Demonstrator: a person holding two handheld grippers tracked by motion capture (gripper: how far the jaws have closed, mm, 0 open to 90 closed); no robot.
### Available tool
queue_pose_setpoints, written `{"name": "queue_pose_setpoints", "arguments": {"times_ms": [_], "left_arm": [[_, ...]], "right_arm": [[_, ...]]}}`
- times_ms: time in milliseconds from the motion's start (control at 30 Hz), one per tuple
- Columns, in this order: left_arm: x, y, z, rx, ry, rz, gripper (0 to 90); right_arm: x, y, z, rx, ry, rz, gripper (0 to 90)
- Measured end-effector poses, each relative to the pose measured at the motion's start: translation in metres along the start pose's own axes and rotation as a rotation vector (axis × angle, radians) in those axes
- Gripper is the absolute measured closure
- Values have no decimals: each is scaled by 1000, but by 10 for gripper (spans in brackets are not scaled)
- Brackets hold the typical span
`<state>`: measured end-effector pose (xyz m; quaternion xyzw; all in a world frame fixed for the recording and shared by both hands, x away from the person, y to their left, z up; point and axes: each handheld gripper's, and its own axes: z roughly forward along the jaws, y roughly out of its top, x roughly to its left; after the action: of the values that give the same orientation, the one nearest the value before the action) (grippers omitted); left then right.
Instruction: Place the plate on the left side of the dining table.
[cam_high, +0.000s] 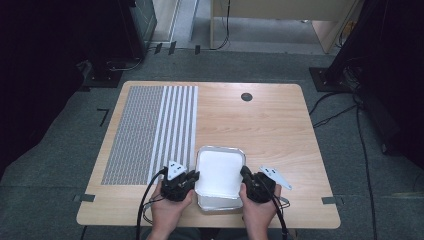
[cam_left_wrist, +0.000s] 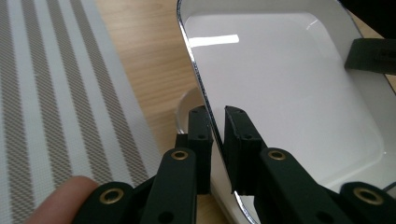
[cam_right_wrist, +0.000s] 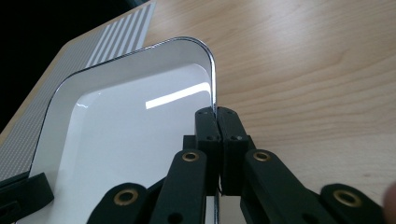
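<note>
Grippers (cam_high: 194, 176) (cam_high: 246, 173) clamp tray (cam_high: 220, 172) rims, long axis running away from person.

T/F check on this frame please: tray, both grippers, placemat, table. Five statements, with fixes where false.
1. The right gripper is shut on the rim of the white tray. True.
2. The left gripper straddles the tray's opposite rim, one jaw inside and one outside. True.
3. The tray holds food. False: its inside is bare white.
4. The tray rests on the striped placemat. False: the placemat lies beside it, to its left in the high view, with bare wood between them.
5. A dark round spot sits near the far edge of the table. True.
</note>
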<state>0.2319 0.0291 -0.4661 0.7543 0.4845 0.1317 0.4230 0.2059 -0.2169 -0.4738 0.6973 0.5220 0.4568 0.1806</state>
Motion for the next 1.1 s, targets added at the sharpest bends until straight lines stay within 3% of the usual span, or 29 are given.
{"name": "queue_pose_setpoints", "arguments": {"times_ms": [233, 467, 767, 1100], "left_arm": [[18, 7, -5, -12, 28, -27, 847], [48, 13, -15, -18, 69, -70, 856], [79, 20, -24, -42, 120, -96, 861], [117, 30, -30, -59, 147, -149, 874]], "right_arm": [[20, 5, 12, 2, 6, -20, 900], [48, 8, 36, 31, 28, -37, 900], [82, 16, 60, 48, 46, -75, 900], [115, 23, 89, 78, 75, -83, 900]]}}
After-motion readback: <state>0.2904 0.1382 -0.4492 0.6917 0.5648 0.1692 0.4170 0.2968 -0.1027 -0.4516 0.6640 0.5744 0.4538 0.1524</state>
